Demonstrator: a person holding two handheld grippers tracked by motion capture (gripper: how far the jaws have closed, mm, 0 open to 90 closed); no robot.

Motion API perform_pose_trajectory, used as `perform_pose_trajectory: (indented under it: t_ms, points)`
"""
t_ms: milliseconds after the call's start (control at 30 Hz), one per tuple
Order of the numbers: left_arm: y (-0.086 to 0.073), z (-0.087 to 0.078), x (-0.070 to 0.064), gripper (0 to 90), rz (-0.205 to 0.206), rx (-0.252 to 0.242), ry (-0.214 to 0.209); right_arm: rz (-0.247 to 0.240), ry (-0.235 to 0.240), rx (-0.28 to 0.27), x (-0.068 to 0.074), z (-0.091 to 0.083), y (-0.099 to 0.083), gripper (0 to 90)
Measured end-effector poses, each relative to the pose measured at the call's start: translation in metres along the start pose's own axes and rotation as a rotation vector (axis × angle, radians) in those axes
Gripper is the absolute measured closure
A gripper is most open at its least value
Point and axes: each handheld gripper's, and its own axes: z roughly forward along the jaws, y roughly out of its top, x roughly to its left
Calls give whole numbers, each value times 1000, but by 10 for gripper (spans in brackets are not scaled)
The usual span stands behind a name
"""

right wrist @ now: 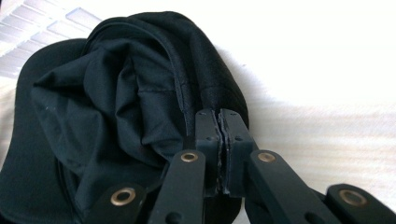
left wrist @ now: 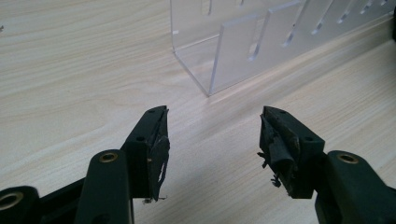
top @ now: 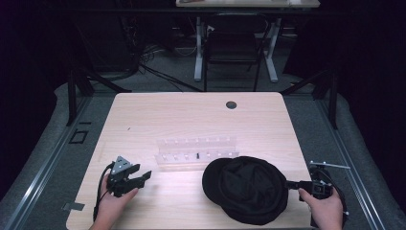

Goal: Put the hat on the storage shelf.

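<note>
Pinching the black cap [top: 246, 189] at its edge with jaws closed, the right gripper [top: 293, 184] holds light, floppy fabric best gripped along that stiffer seam, while the left gripper [left wrist: 212, 140] gapes wide, empty.

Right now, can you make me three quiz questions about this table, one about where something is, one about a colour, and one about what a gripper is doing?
1. Where does the clear rack stand?
A. On the chair
B. On the table, behind the hat
C. On the floor

2. What colour is the hat?
A. Black
B. Red
C. Yellow

3. What is the right gripper doing?
A. Open above the rack
B. Lying on the floor
C. Shut on the hat's edge

Answers:
1. B, since the high view shows the rack on the wooden top, farther from the person than the hat.
2. A, since the cloth is black in the high view and the right gripper view.
3. C, since the right gripper view shows its jaws pressed together at the hat's rim, while the left gripper stands open over bare wood.
</note>
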Motion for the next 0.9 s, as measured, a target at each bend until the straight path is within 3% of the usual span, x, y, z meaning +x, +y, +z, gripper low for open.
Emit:
perform_pose_trajectory:
  t_ms: [67,133,167,267,667,700,833,900]
  points:
    - [0,0,0,429,0,0,1,3,15,-3,-2,1,4,870]
    - [0,0,0,429,1,0,1,-15,-23,23,-4,0,11,868]
    - [0,0,0,430,1,1,0,-1,1,9,-5,3,12,867]
    - [0,0,0,430,0,0,2,0,-15,14,-5,3,15,859]
    - [0,1,-1,430,4,2,0,0,-23,89,-9,6,13,813]
    - [0,1,-1,430,4,2,0,-14,-53,109,-9,4,13,813]
    - [0,1,-1,434,4,2,1,-1,-51,125,-9,6,12,812]
    - [0,1,-1,434,4,2,0,20,-22,111,-9,9,10,810]
